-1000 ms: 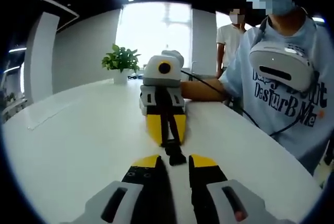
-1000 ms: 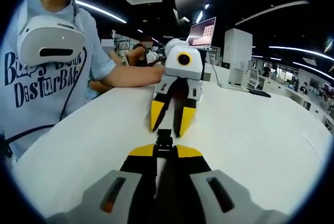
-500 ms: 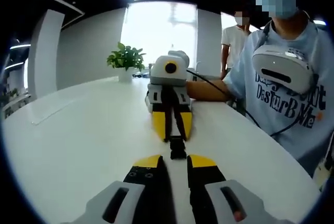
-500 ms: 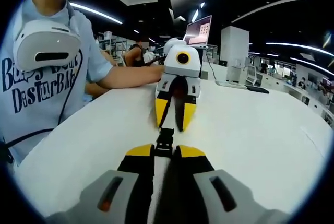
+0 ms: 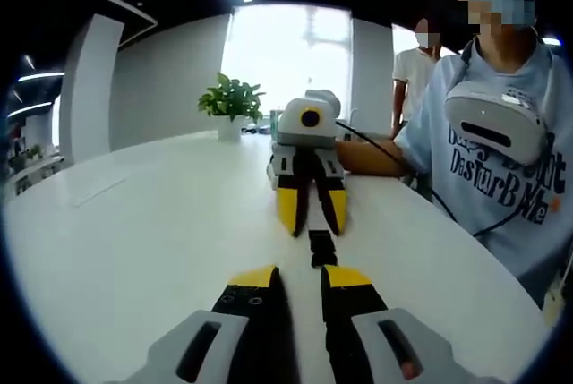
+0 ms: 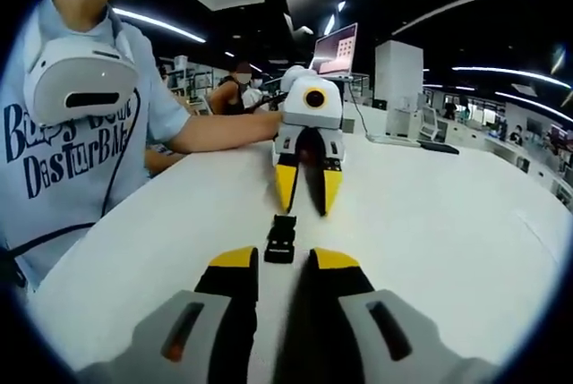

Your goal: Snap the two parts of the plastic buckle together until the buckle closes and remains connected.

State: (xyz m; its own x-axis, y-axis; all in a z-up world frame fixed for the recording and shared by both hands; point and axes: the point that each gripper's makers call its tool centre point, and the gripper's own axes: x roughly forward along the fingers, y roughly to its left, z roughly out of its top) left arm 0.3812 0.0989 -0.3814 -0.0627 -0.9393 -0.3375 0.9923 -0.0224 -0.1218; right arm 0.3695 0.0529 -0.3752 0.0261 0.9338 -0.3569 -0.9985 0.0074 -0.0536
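**Buckle on table between two open grippers**

Black plastic buckle (image 6: 281, 239) lying flat on white table (image 6: 430, 223), apparently joined as one piece, touching neither gripper. In left gripper view: left gripper (image 5: 298, 278) at bottom, yellow-tipped jaws parted with a narrow gap, nothing held; buckle (image 5: 320, 248) just beyond the tips, between them and right gripper (image 5: 312, 216), whose jaws point back, parted and empty. In right gripper view: right gripper (image 6: 282, 259) jaws parted, empty; buckle just ahead; left gripper (image 6: 307, 199) facing, jaws spread. Potted plant (image 5: 232, 105) at far table edge. Person in light blue printed shirt (image 6: 63, 147) beside table, white headset (image 6: 76, 80) hanging at chest.
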